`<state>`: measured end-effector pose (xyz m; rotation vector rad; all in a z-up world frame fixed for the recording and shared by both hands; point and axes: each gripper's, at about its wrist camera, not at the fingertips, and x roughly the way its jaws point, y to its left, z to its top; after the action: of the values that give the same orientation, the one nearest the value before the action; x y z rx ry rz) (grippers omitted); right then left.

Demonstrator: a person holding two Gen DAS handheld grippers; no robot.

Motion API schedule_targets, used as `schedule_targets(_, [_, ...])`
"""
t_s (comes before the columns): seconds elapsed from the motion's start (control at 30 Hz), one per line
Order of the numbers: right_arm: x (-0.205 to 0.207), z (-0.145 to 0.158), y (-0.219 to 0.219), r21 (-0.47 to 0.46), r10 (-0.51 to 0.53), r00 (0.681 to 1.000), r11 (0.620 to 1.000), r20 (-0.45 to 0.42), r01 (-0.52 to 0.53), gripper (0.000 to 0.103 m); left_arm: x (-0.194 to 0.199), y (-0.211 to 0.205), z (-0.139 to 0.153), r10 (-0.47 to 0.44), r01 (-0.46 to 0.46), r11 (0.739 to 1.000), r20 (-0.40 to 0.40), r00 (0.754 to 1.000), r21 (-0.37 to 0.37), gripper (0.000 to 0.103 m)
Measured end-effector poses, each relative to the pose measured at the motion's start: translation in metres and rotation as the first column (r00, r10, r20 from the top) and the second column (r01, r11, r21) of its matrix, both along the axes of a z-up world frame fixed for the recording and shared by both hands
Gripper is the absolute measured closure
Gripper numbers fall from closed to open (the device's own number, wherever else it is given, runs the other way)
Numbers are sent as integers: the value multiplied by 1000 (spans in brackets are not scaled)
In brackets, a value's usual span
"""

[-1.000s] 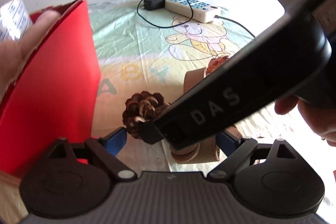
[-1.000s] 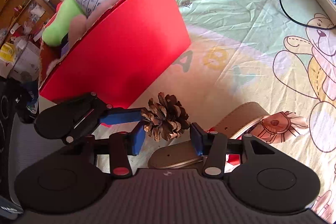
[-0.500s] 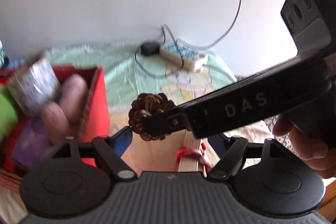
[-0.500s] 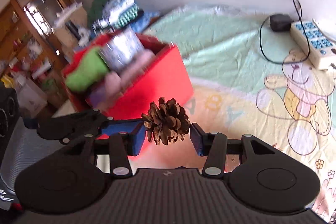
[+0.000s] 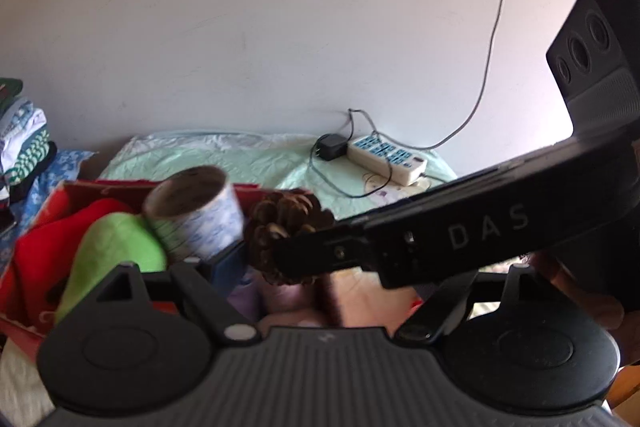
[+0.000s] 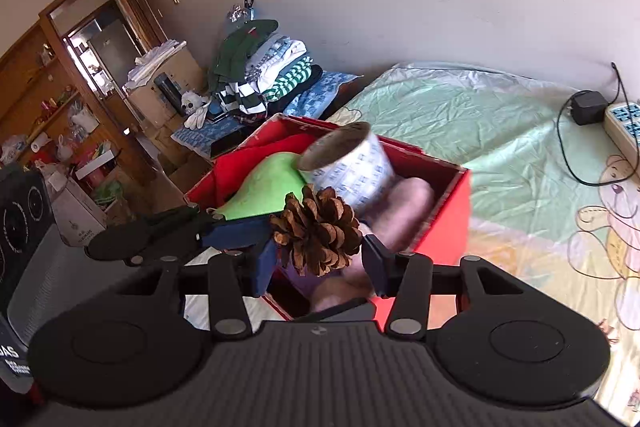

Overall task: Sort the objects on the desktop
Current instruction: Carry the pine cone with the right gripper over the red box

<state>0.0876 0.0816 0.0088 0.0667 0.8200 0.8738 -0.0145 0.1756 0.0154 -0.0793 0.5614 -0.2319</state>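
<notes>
Lifted since the earlier frames: pine cone (image 6: 318, 233) was down on the bedsheet beside a leather strap, now it hangs in the air at lower centre of the right wrist view, clamped between the blue pads of the right gripper (image 6: 320, 259), right over the near edge of the red box (image 6: 448, 211). Means the carry is nearly over; likely next is a release into the box, judged only.

Left gripper (image 5: 340, 267): left finger (image 5: 224, 259) shows at lower centre of its view, the right gripper's black body crosses in front, so cannot tell whether the fingers are apart or together. Nothing seen held in it.

Box contents behind the cone, mid frame: green soft item (image 6: 264, 191), patterned tape roll (image 6: 352, 167) tilted and blurred, red cloth (image 6: 288, 143), pinkish items (image 6: 408, 203) at right.

Further back: teddy-print sheet (image 6: 500, 131), power strip (image 5: 386, 157) with black adapter (image 5: 330, 147) centre right of the left view, folded clothes pile (image 6: 264, 67) upper centre.
</notes>
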Motion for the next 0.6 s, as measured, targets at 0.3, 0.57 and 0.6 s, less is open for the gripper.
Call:
schedule_targets(0.3, [11, -27, 56, -79, -67, 992, 995, -104, 59, 53, 12, 60, -32, -1, 2, 1000, -149, 989, 8, 29])
schedule_targets(0.57, [9, -32, 77, -128, -119, 985, 986, -124, 103, 52, 19, 84, -36, -12, 12, 1000, -162, 987, -6, 33])
schedule_targets(0.6, [9, -32, 79, -130, -127, 984, 985, -127, 111, 52, 21, 86, -36, -14, 12, 1000, -162, 987, -10, 33])
